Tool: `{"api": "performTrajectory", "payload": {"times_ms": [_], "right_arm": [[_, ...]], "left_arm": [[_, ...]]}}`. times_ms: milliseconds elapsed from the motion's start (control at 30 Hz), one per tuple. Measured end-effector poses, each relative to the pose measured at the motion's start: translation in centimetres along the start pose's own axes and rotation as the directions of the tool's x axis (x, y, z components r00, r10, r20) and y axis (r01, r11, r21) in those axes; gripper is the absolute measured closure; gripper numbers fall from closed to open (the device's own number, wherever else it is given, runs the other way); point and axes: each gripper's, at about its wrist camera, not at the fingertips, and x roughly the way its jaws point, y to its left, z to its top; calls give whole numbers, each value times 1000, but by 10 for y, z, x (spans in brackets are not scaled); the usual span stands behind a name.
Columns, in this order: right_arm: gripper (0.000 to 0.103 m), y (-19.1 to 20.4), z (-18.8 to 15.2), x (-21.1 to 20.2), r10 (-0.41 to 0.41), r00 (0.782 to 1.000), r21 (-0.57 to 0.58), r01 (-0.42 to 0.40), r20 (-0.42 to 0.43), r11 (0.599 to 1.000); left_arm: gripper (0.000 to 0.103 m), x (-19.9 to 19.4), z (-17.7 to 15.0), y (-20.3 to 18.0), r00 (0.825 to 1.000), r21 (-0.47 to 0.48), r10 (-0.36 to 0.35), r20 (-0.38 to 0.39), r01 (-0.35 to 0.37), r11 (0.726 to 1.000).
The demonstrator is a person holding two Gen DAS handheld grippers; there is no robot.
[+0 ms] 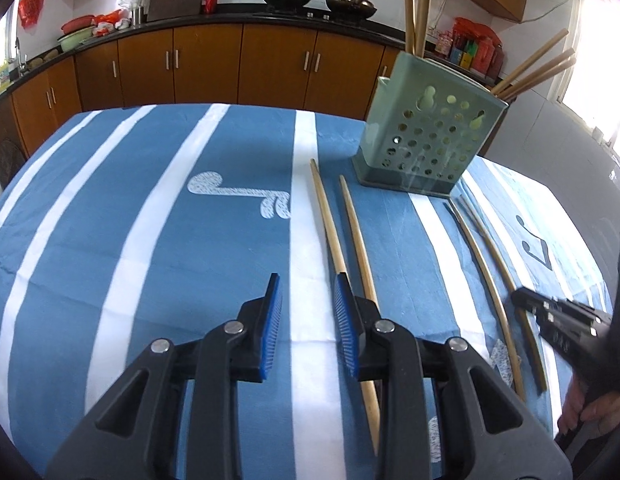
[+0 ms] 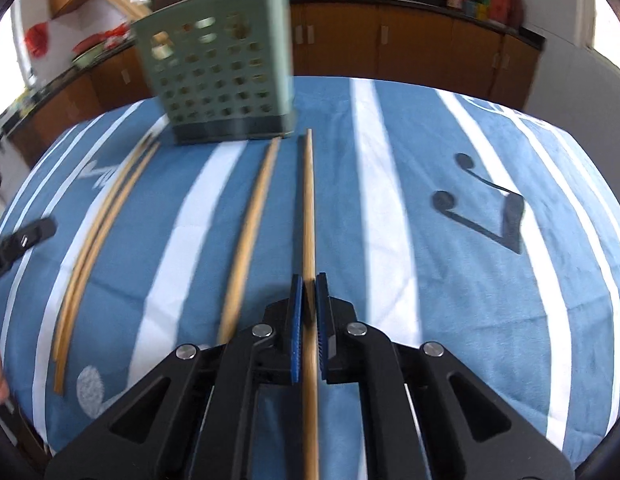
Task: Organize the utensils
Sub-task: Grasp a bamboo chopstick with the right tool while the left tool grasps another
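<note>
Your right gripper is squeezed shut on one chopstick. The stick runs straight between the blue pads and points to 12 o'clock, toward the green holder. Your left gripper is partly open with nothing in it. It hangs low over the striped cloth on the bench, and its right pad sits just beside the nearest loose chopstick, at about 1 o'clock. Three more sticks lie on the cloth, and the holder stands upright at 1 o'clock from your left gripper, with some sticks already in it. You look to be at the picking-up step. Next, I think you should lift the held stick, tip it upright, and drop it in the holder's open top. Then slide your left gripper over so its stick sits between the pads, and close.
</note>
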Motion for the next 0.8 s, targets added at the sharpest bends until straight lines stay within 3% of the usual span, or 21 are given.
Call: {"api": "performTrajectory", "payload": {"times_ms": [133, 300, 500, 800], "right_arm": [[96, -21, 6, 4, -34, 999, 68, 34, 7, 997], [96, -20, 3, 3, -45, 999, 41, 44, 21, 998], [96, -22, 1, 2, -37, 999, 43, 36, 24, 998], [95, -22, -2, -1, -20, 1000, 51, 20, 14, 998]], "left_arm": [[77, 4, -3, -7, 999, 19, -27, -18, 27, 999], [83, 12, -7, -19, 998, 60, -31, -48, 34, 998], [90, 26, -13, -28, 995, 93, 7, -95, 2, 996], [95, 29, -8, -17, 995, 78, 62, -79, -56, 995]]}}
